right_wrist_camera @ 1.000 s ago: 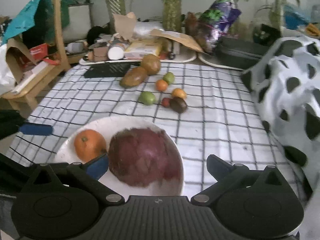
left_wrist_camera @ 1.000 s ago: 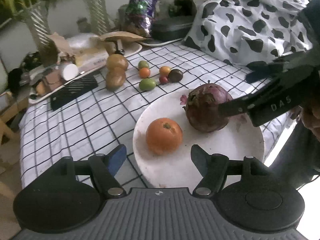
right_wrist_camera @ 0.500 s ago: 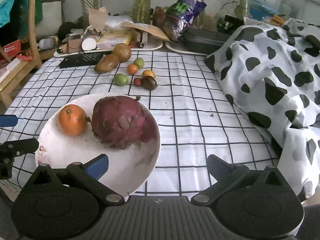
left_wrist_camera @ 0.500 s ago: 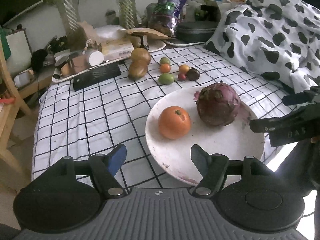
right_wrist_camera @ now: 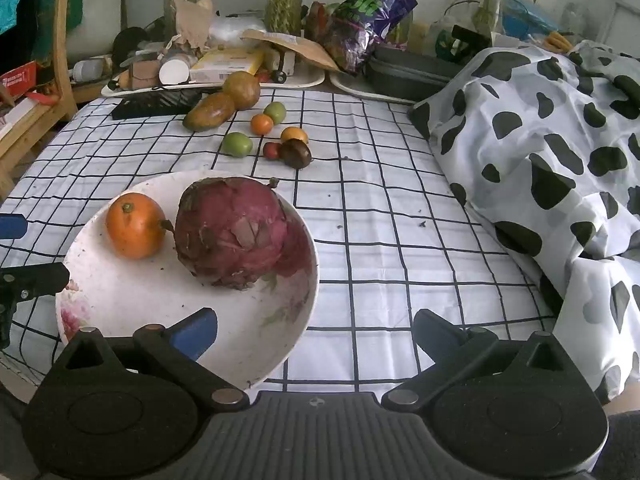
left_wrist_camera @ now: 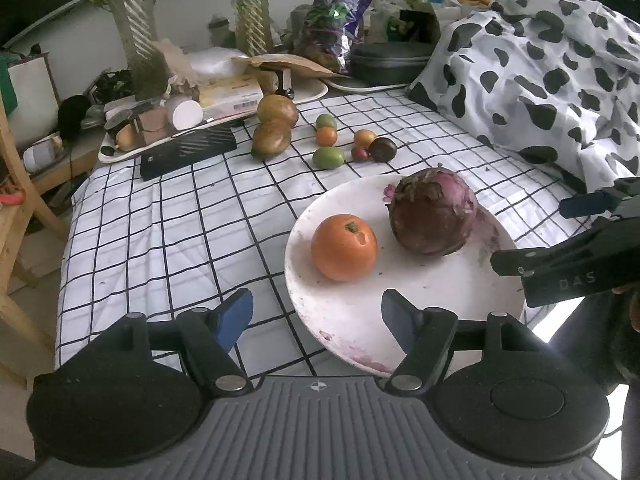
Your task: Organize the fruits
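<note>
While both tongs (left_wrist_camera: 316, 316) (right_wrist_camera: 314, 330) gape empty, the plate (left_wrist_camera: 440, 312) holds two fruits; eight more (left_wrist_camera: 328, 157) wait on the bed.

On the near part of the table (right_wrist_camera: 380, 216) sits a plate (right_wrist_camera: 168, 304) holding an orange (right_wrist_camera: 135, 225) on the left and a cabbage (right_wrist_camera: 236, 232) just beside it on the right. Behind the plate, well apart, small fruits (right_wrist_camera: 272, 134) lie clustered, with two mangoes (right_wrist_camera: 224, 102) behind-left of them. A blanket (right_wrist_camera: 552, 152) lies along the right.
</note>
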Available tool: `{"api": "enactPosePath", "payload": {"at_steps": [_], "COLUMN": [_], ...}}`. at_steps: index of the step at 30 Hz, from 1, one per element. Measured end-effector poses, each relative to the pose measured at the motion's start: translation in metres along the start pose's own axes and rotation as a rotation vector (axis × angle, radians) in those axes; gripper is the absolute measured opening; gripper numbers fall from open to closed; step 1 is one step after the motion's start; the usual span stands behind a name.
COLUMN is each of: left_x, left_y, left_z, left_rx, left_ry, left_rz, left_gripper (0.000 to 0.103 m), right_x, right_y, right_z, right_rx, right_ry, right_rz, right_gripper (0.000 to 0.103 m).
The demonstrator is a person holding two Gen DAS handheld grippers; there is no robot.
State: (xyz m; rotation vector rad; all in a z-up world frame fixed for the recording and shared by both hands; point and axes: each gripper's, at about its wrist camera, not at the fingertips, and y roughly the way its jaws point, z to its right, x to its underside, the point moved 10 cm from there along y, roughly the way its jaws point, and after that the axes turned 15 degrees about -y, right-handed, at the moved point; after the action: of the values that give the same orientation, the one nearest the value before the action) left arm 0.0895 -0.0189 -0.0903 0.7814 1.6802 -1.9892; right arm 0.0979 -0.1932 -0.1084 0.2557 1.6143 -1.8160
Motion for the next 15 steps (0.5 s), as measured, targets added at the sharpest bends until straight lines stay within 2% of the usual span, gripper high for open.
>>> {"api": "enactPosePath", "payload": {"at_steps": [15], "left_x": [-0.0037], "left_y": [0.0011], "left_z": [-0.0036], "left_rx": [-0.021], "left_ry": [-0.036], "left_rz": [0.007], "left_gripper": [0.070], "right_x": [-0.0024], "right_y": [0.0007], "right_z": [0.0033], "right_rx": [0.003], "right_ry": [0.012], "right_rz": [0.008], "right_gripper": [0.103]}}
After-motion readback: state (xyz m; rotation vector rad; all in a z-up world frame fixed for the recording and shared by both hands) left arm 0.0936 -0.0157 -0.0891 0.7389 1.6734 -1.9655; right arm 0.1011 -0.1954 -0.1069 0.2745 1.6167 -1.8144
